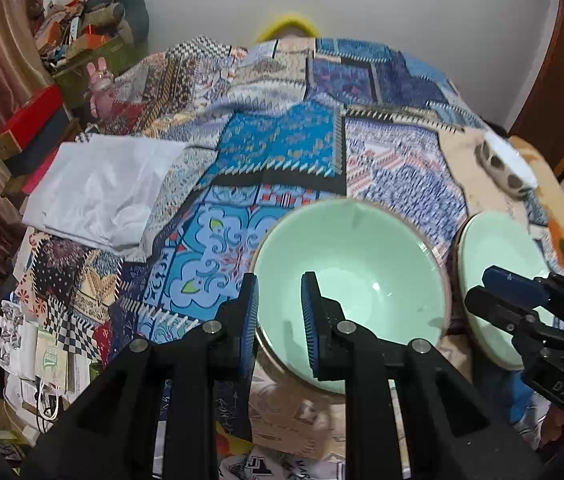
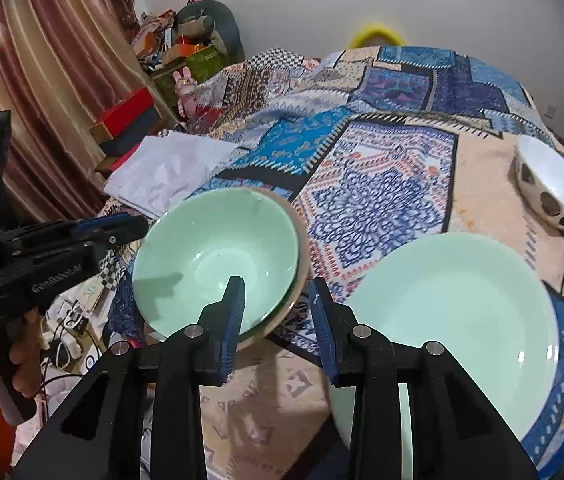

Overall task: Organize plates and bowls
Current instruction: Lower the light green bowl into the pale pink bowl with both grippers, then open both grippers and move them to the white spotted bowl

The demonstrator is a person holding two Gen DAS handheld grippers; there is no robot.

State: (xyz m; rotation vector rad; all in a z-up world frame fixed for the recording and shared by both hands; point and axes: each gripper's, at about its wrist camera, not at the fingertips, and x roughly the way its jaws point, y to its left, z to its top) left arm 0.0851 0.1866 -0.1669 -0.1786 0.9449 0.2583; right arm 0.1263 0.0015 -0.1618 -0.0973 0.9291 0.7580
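Patchwork fabric in blues, oranges and creams [image 1: 282,152] covers the soft, uneven surface, with striped curtains and piled boxes at the far left.

From the left wrist view, the left gripper [image 1: 280,320] straddles the near rim of the pale green glazed ceramic bowl [image 1: 361,264]: 1 blue pad sits outside the wall, the other inside. The jaws look closed onto that rim, though whether they truly pinch it or only bracket it is hard to judge through the fisheye. If the bite is shallow, the glossy wall could slide out once lifted. To its right stands the pale green shallow plate [image 1: 497,264], with the right gripper [image 1: 521,292] over it. Further back rests the white bowl with dark oval spots [image 1: 509,168], leaning on the fabric. A crumpled white sheet [image 1: 102,188] lies at the left.

From the right wrist view, the right gripper [image 2: 278,320] hangs with jaws parted and nothing between them, its left pad over the bowl's edge [image 2: 218,256] and its right pad near the plate [image 2: 461,312]. The left gripper [image 2: 114,226] reaches in from the left. A brown rim peeking under the green bowl suggests 2 bowls are nested; lifting only the upper 1 could drag or topple the lower. The 2 grippers are near each other, so crossing paths risks a knock. The spotted bowl [image 2: 553,184] tilts on the soft fabric and could roll.
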